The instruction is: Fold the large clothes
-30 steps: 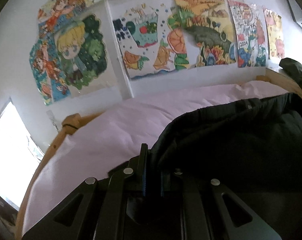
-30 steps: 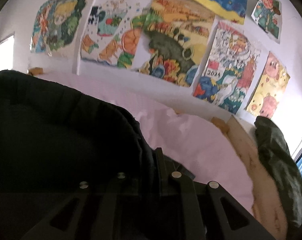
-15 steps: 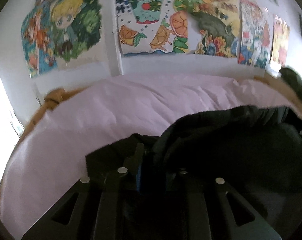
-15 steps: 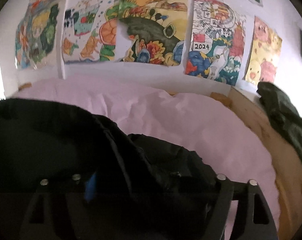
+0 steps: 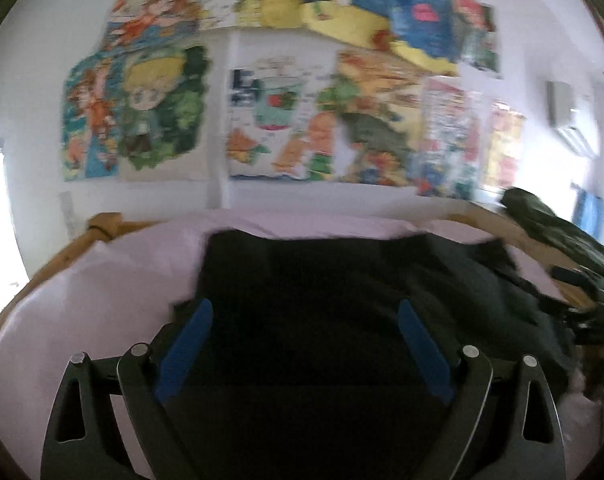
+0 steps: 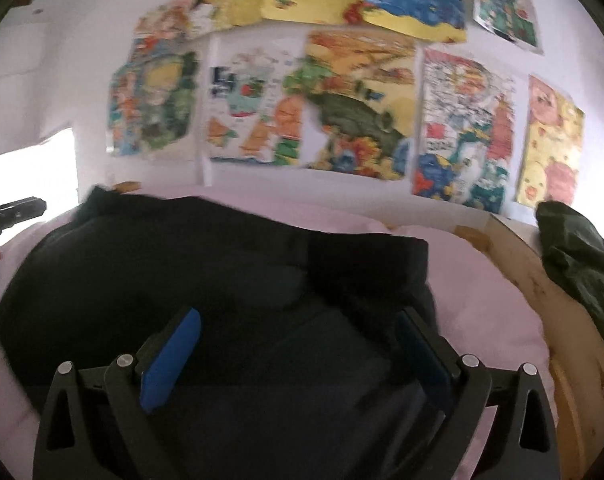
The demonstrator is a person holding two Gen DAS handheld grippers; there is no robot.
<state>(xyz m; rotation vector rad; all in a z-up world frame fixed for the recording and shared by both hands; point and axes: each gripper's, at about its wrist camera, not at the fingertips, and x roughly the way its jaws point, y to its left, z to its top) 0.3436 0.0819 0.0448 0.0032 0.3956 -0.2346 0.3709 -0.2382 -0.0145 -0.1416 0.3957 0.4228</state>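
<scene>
My left hand-held gripper (image 5: 303, 338) has let go: its jaws are opening wide, and the blue pads (image 5: 186, 346) stand apart over the black garment (image 5: 341, 280) without pressing on it. The garment is soft, matte and thick, folded into a roughly squared heap with a straight far edge, and it lies on the bed's pale pink sheet (image 5: 94, 300), which is smooth with a few shallow creases. A curved wooden bed frame (image 5: 62, 258) runs round the sheet on the left.

My right hand-held gripper (image 6: 298, 354) is likewise released, its jaws opening, the same black garment (image 6: 182, 260) lying below and between the pads but ungripped. In this view the cloth bulges into a rounded mound with a blunt corner at the right. Further right, a dark green, slightly glossy bundle (image 6: 573, 264) rests on the pale wooden ledge (image 6: 521, 264) beside the bed.

Behind it all, a white wall carries overlapping coloured drawings (image 6: 357, 104) on paper. Both views are blurred.
</scene>
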